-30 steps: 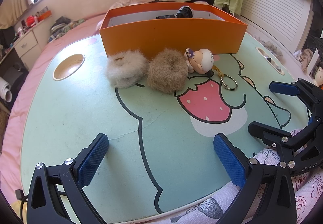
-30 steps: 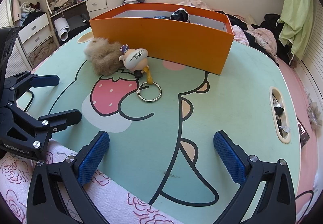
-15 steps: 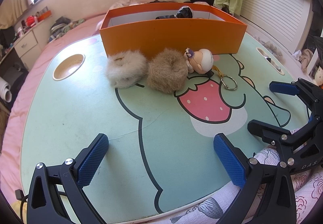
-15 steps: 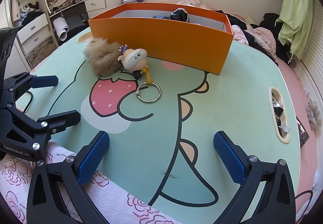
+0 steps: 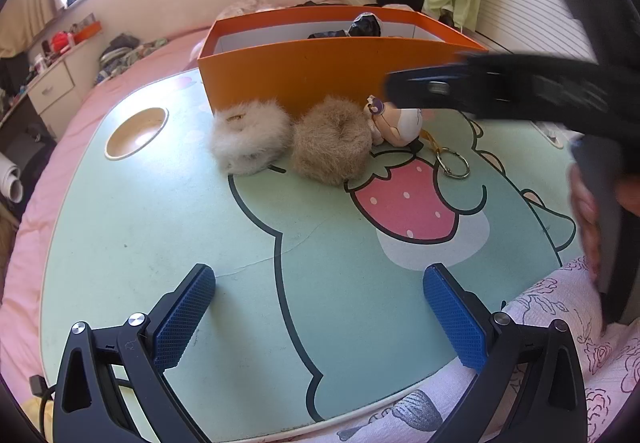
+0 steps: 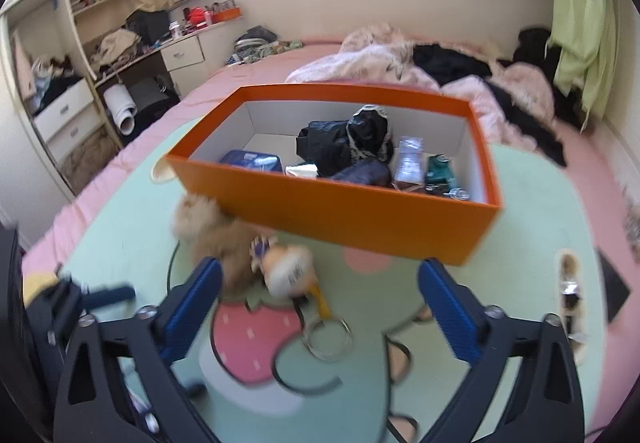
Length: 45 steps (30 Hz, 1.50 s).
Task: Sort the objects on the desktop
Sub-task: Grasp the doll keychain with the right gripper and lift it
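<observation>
An orange box [image 5: 320, 67] stands at the back of the cartoon table top [image 5: 160, 227]. In front of it lie a white fluffy scrunchie [image 5: 248, 141], a tan fluffy scrunchie [image 5: 330, 141] and a doll keychain [image 5: 400, 123] with its metal ring [image 5: 452, 165]. My left gripper [image 5: 318, 279] hangs open and empty over the near table. My right gripper [image 6: 318, 283] hovers blurred above the doll keychain [image 6: 288, 271] and tan scrunchie [image 6: 236, 247]. Its jaws are closing, and the pads touch nothing. One of its fingers [image 5: 404, 85] crosses in front of the box.
The orange box [image 6: 340, 211] holds a black bag [image 6: 344, 143], a blue pack [image 6: 252, 161] and other small items. A round cup hole [image 5: 136, 133] sits at the table's left, a slot [image 6: 570, 291] at its right. Floral fabric [image 5: 560, 303] covers the near edge. A hand holds the right gripper's handle.
My right gripper has moved forward and up toward the box and now looks into it; its jaws have narrowed a little. The left gripper and the objects have not moved.
</observation>
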Each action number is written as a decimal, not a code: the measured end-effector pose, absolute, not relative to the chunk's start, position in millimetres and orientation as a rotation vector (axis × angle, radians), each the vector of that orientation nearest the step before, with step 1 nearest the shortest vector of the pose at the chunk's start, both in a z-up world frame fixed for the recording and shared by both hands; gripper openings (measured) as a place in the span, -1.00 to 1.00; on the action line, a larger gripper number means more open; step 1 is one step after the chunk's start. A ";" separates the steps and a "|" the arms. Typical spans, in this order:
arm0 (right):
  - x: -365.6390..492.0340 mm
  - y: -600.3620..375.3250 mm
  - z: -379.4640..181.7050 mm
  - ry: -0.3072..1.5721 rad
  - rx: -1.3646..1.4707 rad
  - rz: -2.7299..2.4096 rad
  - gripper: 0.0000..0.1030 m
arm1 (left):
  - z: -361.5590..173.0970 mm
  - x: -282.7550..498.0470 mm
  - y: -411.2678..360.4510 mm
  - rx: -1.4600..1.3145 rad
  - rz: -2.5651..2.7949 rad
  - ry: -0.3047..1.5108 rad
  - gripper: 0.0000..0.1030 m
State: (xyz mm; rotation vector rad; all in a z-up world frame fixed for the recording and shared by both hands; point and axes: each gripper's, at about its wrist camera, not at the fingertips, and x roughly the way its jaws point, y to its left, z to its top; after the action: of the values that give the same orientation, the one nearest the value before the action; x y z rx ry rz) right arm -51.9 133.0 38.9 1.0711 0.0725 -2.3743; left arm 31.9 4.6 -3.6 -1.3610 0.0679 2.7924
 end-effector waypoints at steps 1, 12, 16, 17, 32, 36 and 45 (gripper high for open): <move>-59.4 130.6 34.8 0.043 1.104 -2.353 0.64 | -3.6 32.0 4.5 -1.361 2.792 0.068 1.00; -66.6 129.7 11.8 0.005 1.185 -2.308 -0.30 | -3.6 32.0 4.5 -1.361 2.793 0.068 1.00; -62.4 143.1 13.8 -0.029 1.157 -2.308 -0.30 | -3.6 32.1 4.1 -1.361 2.794 0.067 1.00; -58.3 147.5 16.9 -0.040 1.134 -2.316 -0.30 | -3.4 32.1 3.9 -1.360 2.795 0.065 1.00; 6.1 220.8 26.5 -0.116 0.943 -2.492 -0.30 | 25.1 25.8 -41.2 -1.208 2.913 -0.269 0.85; 4.4 223.7 27.4 -0.141 0.935 -2.492 -0.30 | 40.6 -0.4 -49.5 -1.194 2.904 -0.322 0.74; 6.4 224.9 22.5 -0.144 0.944 -2.482 -0.30 | 14.5 -64.4 -51.6 -1.429 2.807 -0.321 0.08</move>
State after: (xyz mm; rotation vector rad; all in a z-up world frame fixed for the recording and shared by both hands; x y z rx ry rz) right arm 6.4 224.9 22.5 0.9435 -0.1443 -2.4816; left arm -64.4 -51.6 14.5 -1.4286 -0.3209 2.8065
